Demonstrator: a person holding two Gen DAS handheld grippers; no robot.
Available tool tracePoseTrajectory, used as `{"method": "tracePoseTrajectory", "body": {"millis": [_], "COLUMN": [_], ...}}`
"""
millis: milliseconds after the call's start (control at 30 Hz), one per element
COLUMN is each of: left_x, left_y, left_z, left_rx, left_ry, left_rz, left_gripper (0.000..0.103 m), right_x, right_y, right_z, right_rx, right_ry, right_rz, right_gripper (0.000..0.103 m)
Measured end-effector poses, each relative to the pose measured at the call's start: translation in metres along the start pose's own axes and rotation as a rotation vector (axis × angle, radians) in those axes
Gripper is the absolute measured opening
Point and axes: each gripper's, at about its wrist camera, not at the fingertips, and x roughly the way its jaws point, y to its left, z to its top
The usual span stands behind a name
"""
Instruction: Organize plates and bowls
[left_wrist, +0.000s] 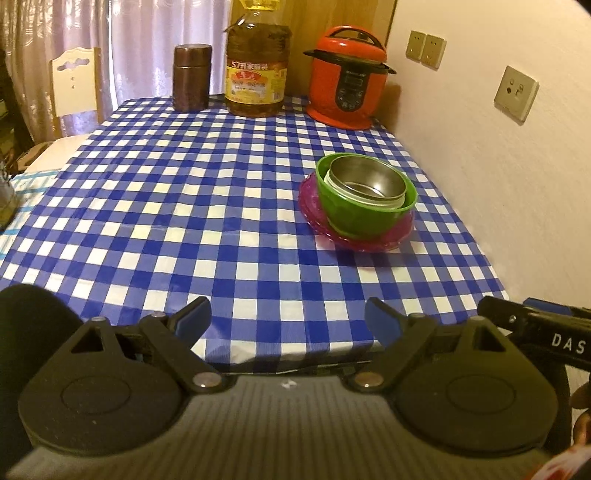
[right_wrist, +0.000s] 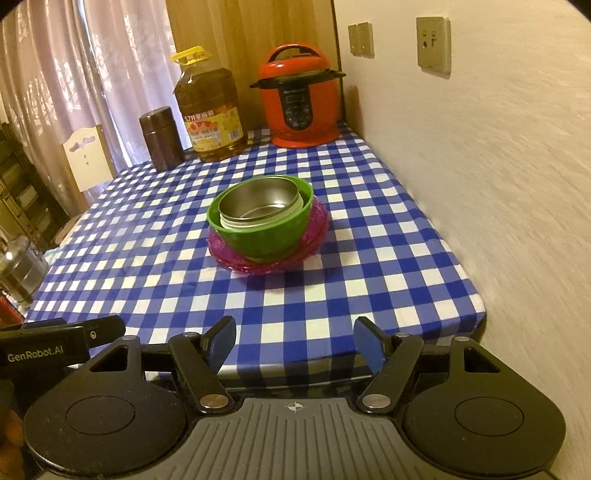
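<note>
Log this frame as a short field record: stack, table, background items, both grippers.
stack: steel bowl inside green bowl, on pink plate
table: blue checked cloth
back row: brown canister, oil jug, red cooker
left hand-held gripper: open, empty
right hand-held gripper: open, empty

Home dining corner — rice cooker (left_wrist: 347, 77); oil bottle (left_wrist: 257, 70).

Both wrist cams, near edge, tablecloth (left_wrist: 221, 206) shared
</note>
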Motion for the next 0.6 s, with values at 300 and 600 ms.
{"method": "tracePoseTrajectory", "body": {"millis": [300,600], "left_x": [-0.013,-0.021], "left_y": [-0.004,-0.009], "left_z": [-0.011,-0.014], "left_rx": [0.014,0.024], "left_ry": [0.006,0.001], "left_rz": [-0.009,-0.028], "left_gripper": [0.089,0.089], "right_x": [-0.018,-0.028], "right_y": [0.007,0.015], "right_z": [-0.01,-0.015], "right_rx": [-0.028,-0.056], "right_ry": [-0.015,-0.027], "right_rz": [-0.004,-0.005], "right_gripper": [0.07,0.07]}}
